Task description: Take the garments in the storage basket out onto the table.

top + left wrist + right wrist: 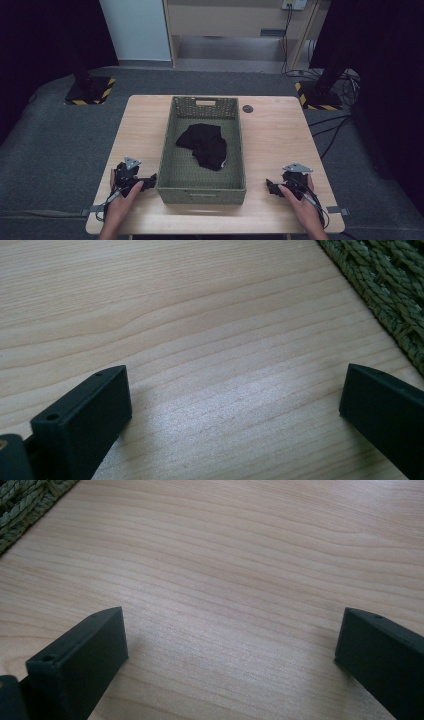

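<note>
Black cloth (205,145) lies crumpled in the middle of the green woven basket (167,150), nearer its far half, touching the basket floor only. The basket sits at the centre of the wooden table (270,135), long side running away from you.

Your left gripper (145,181) rests on the table just beside the basket's near-left corner; in the left gripper view its jaws stand wide apart with bare wood between them, and the basket weave (385,285) shows at upper right.

Your right gripper (272,187) rests on the table near the basket's near-right corner, a little apart from it. Its jaws also stand wide apart over bare wood, with the basket edge (25,505) at upper left.

A small dark round disc (247,108) lies on the table beyond the basket's far-right corner.
</note>
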Tool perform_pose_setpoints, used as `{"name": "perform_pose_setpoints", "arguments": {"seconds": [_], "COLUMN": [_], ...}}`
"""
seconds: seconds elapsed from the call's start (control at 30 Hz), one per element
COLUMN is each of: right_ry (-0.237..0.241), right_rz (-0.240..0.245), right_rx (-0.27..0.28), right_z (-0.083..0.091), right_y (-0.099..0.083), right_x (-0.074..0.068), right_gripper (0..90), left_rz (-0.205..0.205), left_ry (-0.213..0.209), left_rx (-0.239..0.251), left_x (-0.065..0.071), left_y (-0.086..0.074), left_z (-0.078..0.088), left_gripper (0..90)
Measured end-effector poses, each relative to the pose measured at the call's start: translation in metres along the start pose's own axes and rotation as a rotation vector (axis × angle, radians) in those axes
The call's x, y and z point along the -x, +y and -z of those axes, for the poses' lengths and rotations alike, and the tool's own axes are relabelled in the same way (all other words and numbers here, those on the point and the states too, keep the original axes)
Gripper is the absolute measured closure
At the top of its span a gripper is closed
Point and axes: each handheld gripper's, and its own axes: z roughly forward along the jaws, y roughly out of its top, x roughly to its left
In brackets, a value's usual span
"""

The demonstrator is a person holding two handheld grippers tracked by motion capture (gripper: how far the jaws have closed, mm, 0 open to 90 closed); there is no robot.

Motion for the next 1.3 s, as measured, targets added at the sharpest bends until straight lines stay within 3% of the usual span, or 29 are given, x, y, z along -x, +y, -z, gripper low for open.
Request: {"name": "perform_pose_setpoints", "arguments": {"seconds": [0.73, 1.3], "right_ry": [0.003, 0.042], "right_rz": [-0.005, 0.031], "right_rx": [0.000, 0.018], "right_z": [0.001, 0.012], "right_y": [0.000, 0.000], "right_x": [-0.001, -0.005], "right_gripper": [0.6, 2.5], "left_rz": [0.000, 0.000], "left_ry": [0.000, 0.000], "left_rx": [0.000, 0.000], "left_x": [0.000, 0.000], "left_y": [0.000, 0.000], "left_z": [0.000, 0.000], "left_gripper": [0.0, 0.0]}}
